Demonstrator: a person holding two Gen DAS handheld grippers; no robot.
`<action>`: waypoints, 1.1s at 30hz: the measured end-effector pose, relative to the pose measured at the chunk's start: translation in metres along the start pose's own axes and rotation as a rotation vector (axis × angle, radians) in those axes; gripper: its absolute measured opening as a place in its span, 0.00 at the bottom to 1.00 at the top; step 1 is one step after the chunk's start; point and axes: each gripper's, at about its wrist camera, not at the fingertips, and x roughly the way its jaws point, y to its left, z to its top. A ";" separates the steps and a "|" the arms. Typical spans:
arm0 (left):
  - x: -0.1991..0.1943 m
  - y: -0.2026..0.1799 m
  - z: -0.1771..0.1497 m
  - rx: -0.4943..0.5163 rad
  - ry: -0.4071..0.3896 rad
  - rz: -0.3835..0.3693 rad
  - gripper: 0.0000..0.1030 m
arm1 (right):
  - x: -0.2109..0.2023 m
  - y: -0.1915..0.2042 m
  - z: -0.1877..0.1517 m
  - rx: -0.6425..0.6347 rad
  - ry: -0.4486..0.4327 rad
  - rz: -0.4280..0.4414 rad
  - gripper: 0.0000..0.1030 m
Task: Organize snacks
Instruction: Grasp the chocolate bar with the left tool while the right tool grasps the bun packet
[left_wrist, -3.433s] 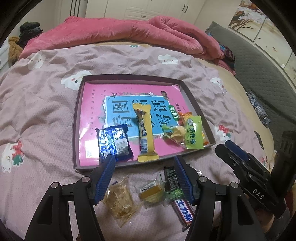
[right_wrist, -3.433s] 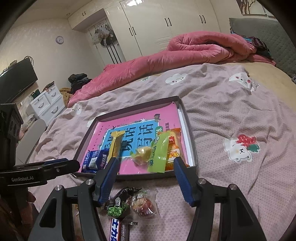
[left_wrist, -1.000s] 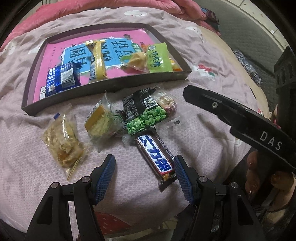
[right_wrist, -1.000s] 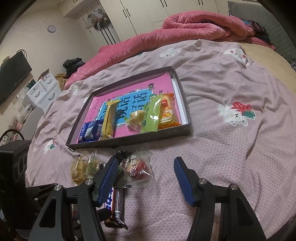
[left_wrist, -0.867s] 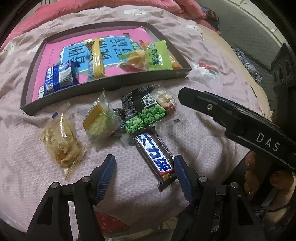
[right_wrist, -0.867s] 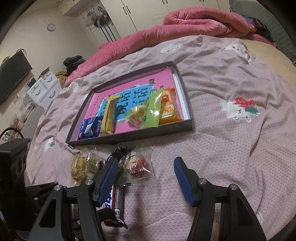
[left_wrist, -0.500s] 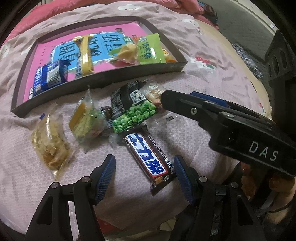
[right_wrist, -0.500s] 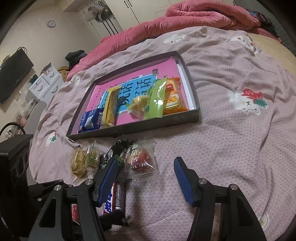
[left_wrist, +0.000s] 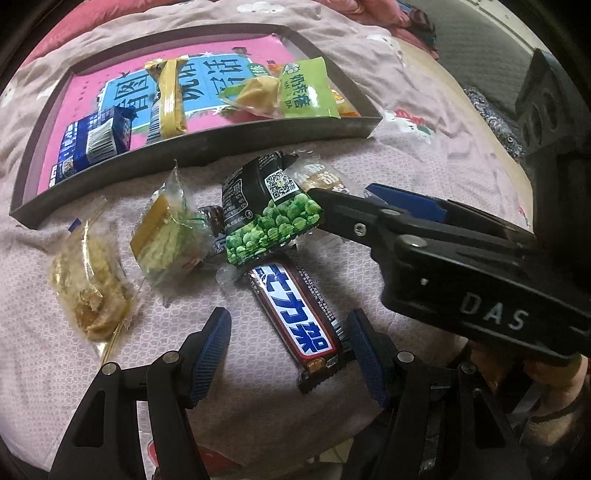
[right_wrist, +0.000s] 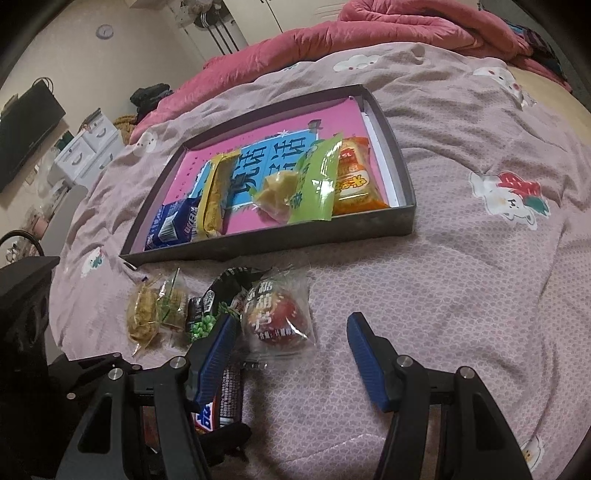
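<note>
Pink bedspread (right_wrist: 461, 277) under our loose snacks at frame centre, our left tongs (left_wrist: 286, 354) open astride the chocolate bar (left_wrist: 297, 321), our right tongs (right_wrist: 290, 350) open around the red candy packet (right_wrist: 277, 314), grey tray (right_wrist: 277, 240) above holding five snacks

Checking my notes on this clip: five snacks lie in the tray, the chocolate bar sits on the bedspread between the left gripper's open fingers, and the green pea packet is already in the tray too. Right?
Not quite. The green pea packet is not in the tray; the left wrist view shows it on the bedspread in front of the tray, just beyond the chocolate bar. The rest holds: five snacks in the tray, the bar between the open left gripper fingers.
</note>
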 end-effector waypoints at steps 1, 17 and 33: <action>-0.001 0.001 -0.001 0.001 0.000 0.000 0.65 | 0.002 0.001 0.001 -0.009 0.002 -0.006 0.60; -0.004 0.005 -0.006 0.002 -0.001 0.001 0.65 | 0.012 0.007 0.002 -0.126 -0.010 -0.095 0.41; -0.010 0.011 -0.004 -0.009 -0.021 -0.009 0.32 | -0.023 -0.033 0.006 0.065 -0.109 -0.100 0.37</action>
